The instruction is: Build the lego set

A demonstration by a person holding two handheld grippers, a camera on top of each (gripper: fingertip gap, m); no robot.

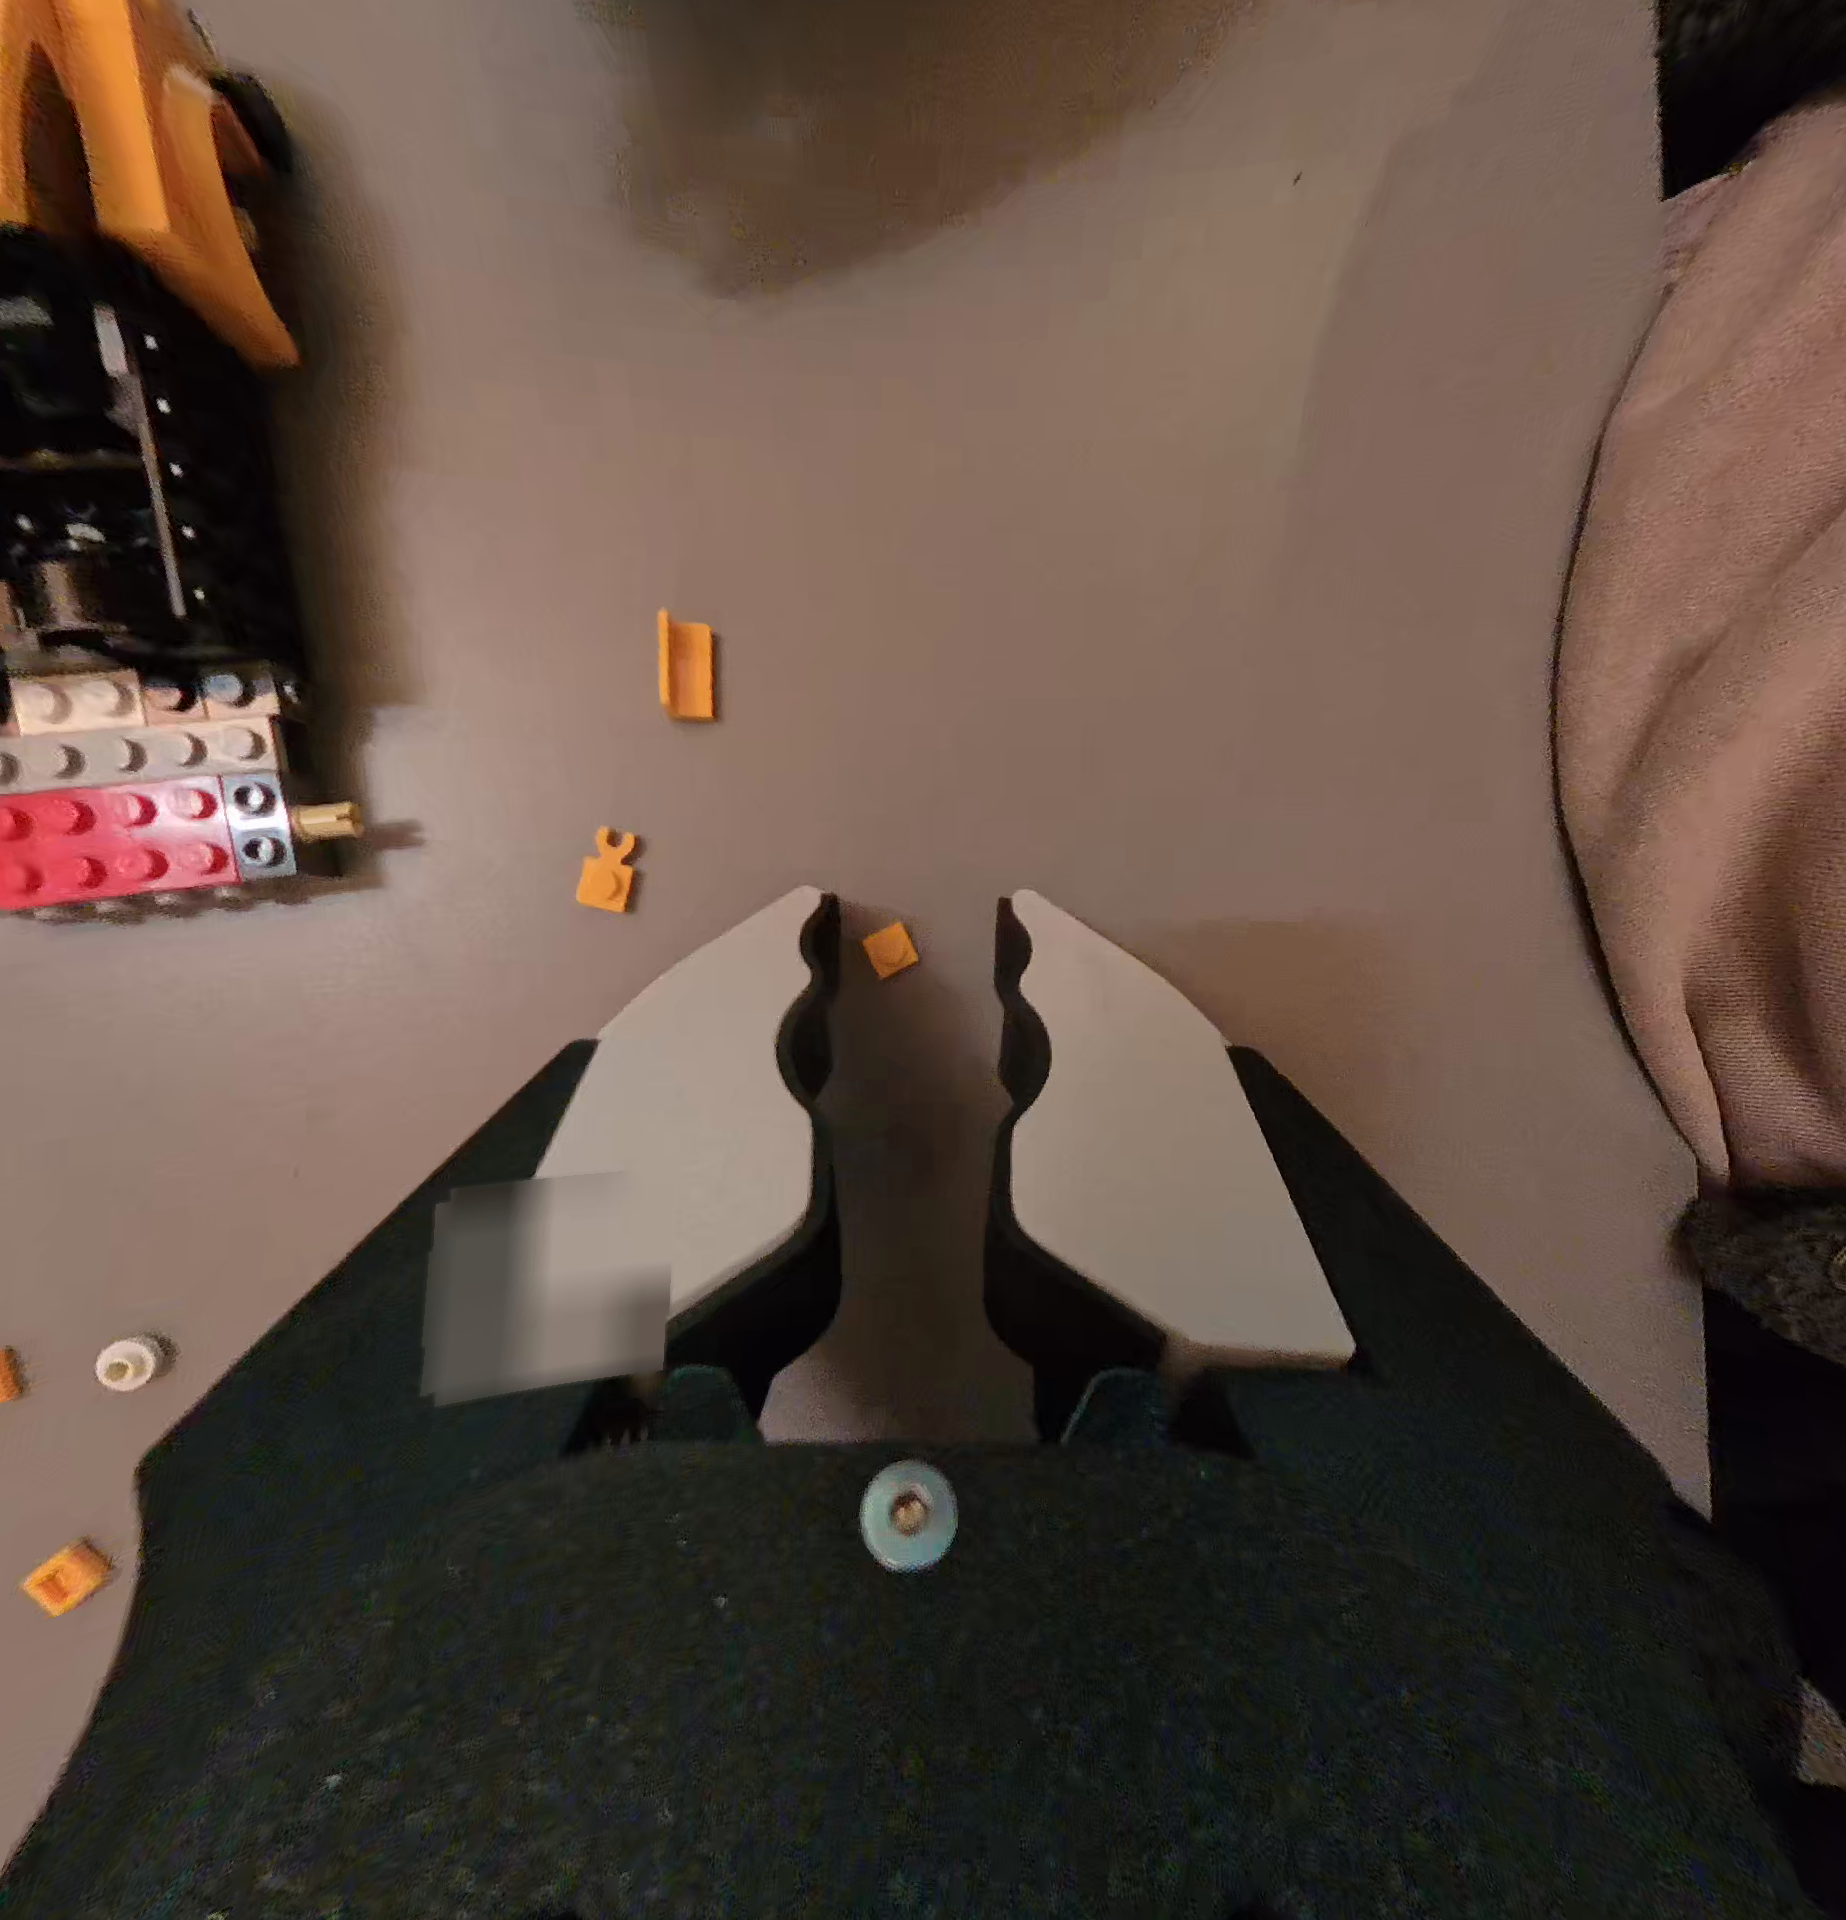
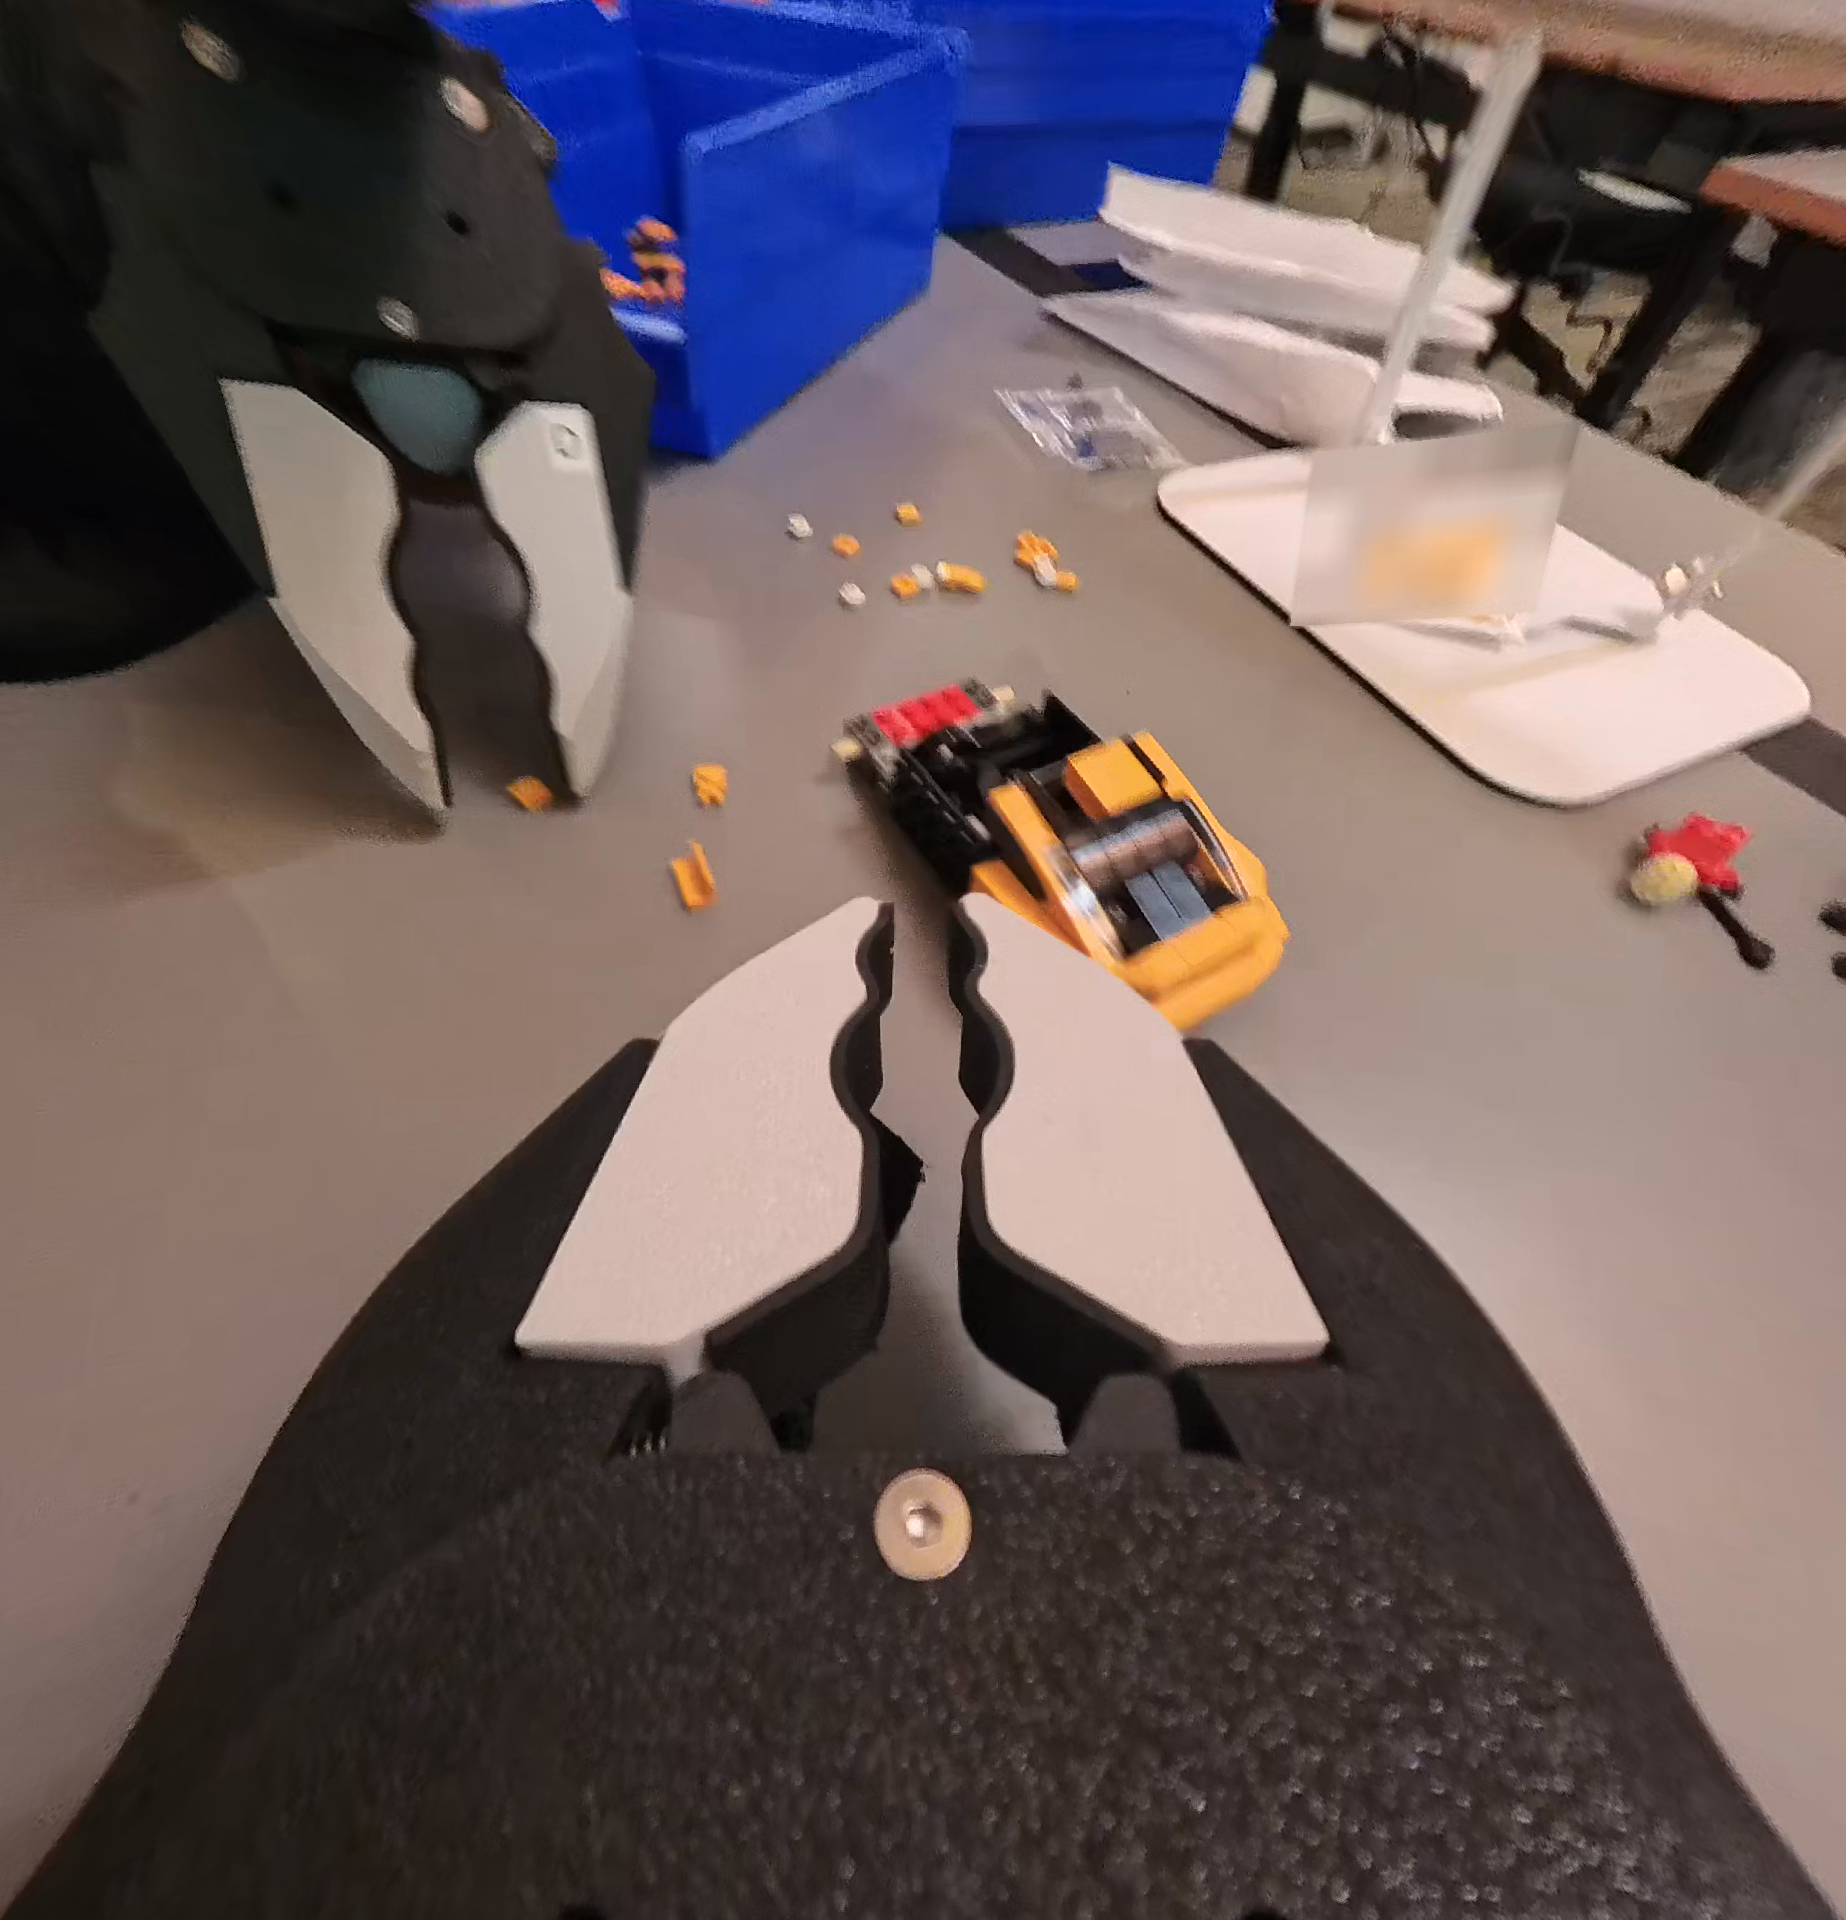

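Note:
A half-built orange and black Lego car (image 2: 1064, 831) lies on the grey table, its red and grey rear plates (image 1: 119, 831) at the left of the left wrist view. My left gripper (image 1: 914, 914) is open and points down at the table, with a small orange 1x1 plate (image 1: 890, 949) lying between its fingertips; the same plate (image 2: 529, 792) and gripper (image 2: 503, 795) show in the right wrist view. An orange clip plate (image 1: 607, 873) and an orange bracket piece (image 1: 685, 665) lie just beyond. My right gripper (image 2: 921, 914) is slightly open and empty, just short of the car.
Blue bins (image 2: 815, 208) stand at the back. A white tray (image 2: 1521, 665) with a clear stand sits at the right. Several loose orange and white pieces (image 2: 929, 571) lie behind the car. Red and black pieces (image 2: 1698, 862) lie far right. A sleeve (image 1: 1750, 623) fills the left view's right edge. Left tips to right tips: about 15 centimeters. Between my left fingertips and the orange bracket piece (image 1: 685, 665) there is roughly 5 centimeters. Look for it in the right wrist view (image 2: 693, 876) too.

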